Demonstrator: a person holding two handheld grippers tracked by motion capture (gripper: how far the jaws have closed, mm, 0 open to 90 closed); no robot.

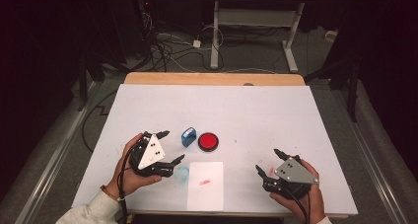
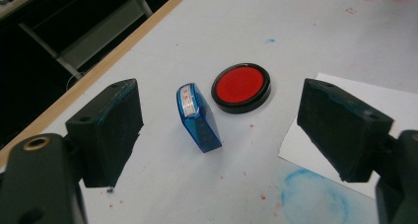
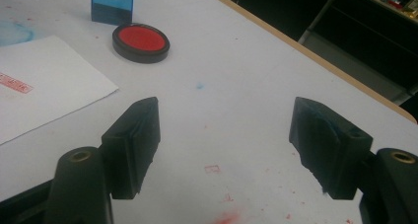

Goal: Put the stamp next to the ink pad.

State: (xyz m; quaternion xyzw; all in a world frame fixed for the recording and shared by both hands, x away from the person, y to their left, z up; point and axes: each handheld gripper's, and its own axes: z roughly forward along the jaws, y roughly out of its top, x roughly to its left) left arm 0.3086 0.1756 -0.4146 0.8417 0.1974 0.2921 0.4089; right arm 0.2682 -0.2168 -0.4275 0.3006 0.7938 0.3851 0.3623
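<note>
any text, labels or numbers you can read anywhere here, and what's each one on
No text here can be read.
Red stamped mark on the paper sheet: rectangular print, characters too blurred to read.
Blue stamp: reddish face with raised marks, too small to read.
Red ink pad: no label visible.
Faint red outline stamped on the table: nothing readable inside.

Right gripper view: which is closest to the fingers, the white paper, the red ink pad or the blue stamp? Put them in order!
1. White paper, at the left, closest to the right gripper.
2. Red ink pad, farther up the table.
3. Blue stamp, just behind the pad, farthest.
</note>
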